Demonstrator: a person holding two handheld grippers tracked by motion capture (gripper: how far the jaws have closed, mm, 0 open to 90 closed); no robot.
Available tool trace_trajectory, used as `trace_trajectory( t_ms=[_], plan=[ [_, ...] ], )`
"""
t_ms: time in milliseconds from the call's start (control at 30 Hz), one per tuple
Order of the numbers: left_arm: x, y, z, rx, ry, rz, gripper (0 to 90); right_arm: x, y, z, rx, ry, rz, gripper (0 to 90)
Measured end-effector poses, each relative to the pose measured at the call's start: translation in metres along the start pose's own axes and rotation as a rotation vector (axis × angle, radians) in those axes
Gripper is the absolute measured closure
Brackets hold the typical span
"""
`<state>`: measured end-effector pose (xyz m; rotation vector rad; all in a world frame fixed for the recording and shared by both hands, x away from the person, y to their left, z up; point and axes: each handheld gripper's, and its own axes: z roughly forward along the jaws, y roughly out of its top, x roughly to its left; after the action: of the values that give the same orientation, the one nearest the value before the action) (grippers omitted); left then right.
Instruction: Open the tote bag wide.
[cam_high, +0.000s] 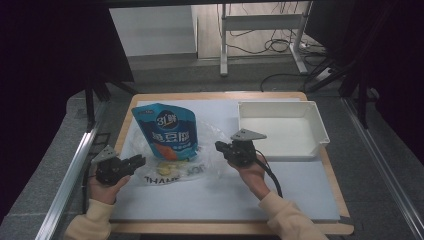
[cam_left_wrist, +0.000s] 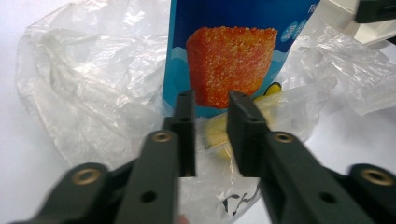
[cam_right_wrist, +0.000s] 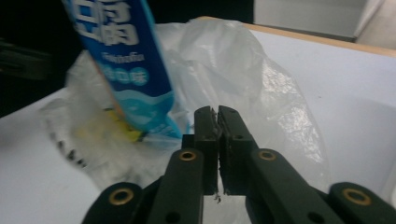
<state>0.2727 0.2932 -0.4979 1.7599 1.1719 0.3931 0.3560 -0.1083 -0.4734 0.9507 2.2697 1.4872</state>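
Note:
A blue snack pouch stands upright in a clear plastic bag on the white mat. Something yellow lies in the bag at the pouch's foot. My left gripper sits just left of the bag, pointing right. In the left gripper view its jaws stand apart with nothing pinched; past them are the pouch and the yellow item. My right gripper is at the bag's right edge. In the right gripper view its jaws are almost together, empty, facing the plastic bag and pouch.
A white tray with nothing in it stands at the back right of the table. The white mat covers most of the wooden tabletop. A metal rail runs along the left side, and cables lie on the floor beyond the table.

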Motion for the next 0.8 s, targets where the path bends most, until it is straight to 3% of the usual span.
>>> trace_trajectory(
  t_ms=[67, 100, 200, 233, 267, 333, 600, 800],
  plan=[
    [-0.004, -0.003, -0.004, -0.015, 0.038, -0.008, 60.2, -0.002, -0.005, -0.01, -0.01, 0.037, -0.015, 77.7],
    [-0.004, -0.003, -0.004, -0.015, 0.038, -0.008, 56.3, -0.002, -0.005, -0.01, -0.01, 0.037, -0.015, 77.7],
    [-0.008, -0.006, -0.007, -0.026, 0.071, -0.011, 48.9, -0.003, -0.01, -0.018, 0.009, 0.065, -0.049, 66.1],
    [-0.009, -0.007, -0.008, -0.029, 0.076, -0.011, 48.9, -0.003, -0.01, -0.018, 0.009, 0.065, -0.049, 66.1],
    [-0.009, -0.008, -0.009, -0.028, 0.082, -0.009, 43.7, -0.004, -0.013, -0.021, 0.01, 0.076, -0.061, 58.8],
    [-0.01, -0.009, -0.01, -0.02, 0.088, -0.008, 40.1, -0.004, -0.013, -0.022, 0.007, 0.083, -0.069, 56.1],
    [-0.011, -0.014, -0.012, -0.014, 0.079, 0.006, 33.4, -0.003, -0.013, -0.03, -0.002, 0.108, -0.088, 43.4],
    [-0.01, -0.015, -0.01, -0.013, 0.082, 0.015, 32.7, -0.002, -0.013, -0.031, 0.003, 0.106, -0.079, 42.3]
  ],
)
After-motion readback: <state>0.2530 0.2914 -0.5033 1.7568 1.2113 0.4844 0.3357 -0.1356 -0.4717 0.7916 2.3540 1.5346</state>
